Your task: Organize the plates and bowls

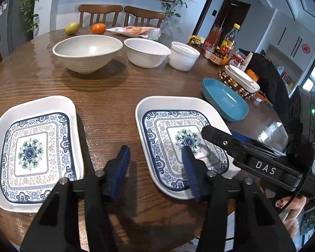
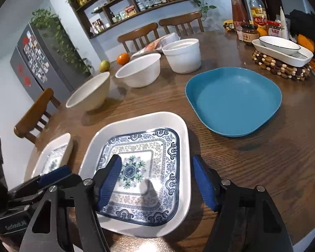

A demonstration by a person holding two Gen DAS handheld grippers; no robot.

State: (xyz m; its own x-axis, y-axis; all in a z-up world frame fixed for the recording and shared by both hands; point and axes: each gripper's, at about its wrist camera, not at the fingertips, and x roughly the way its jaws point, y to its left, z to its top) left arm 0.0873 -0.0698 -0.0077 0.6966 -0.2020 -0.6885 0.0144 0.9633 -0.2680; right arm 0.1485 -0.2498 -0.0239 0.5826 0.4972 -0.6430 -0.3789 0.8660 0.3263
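- Left wrist view: the left gripper (image 1: 156, 159) has its blue-padded fingers (image 1: 120, 168) spread wide and holding nothing, above the wooden table (image 1: 107, 96).
- The left finger hangs over bare wood between the two patterned plates; the right finger sits over the left part of the right patterned plate (image 1: 168, 134).
- The left patterned plate (image 1: 31, 147) lies just outside the left finger.
- Ahead of the fingertips, well apart, three pale bowls stand in a row: large bowl (image 1: 88, 52), middle bowl (image 1: 147, 51), deep bowl (image 1: 183, 55).
- The blue plate (image 1: 224, 98) lies ahead and to the right; the right gripper reaches in over the right patterned plate's right edge.
- Right wrist view: the right gripper (image 2: 157, 180) is wide open and empty; the patterned plate's right rim (image 2: 184, 147) lies between the fingers (image 2: 205, 187).
- The blue plate (image 2: 233, 100) lies ahead, slightly right, apart from the patterned plate.
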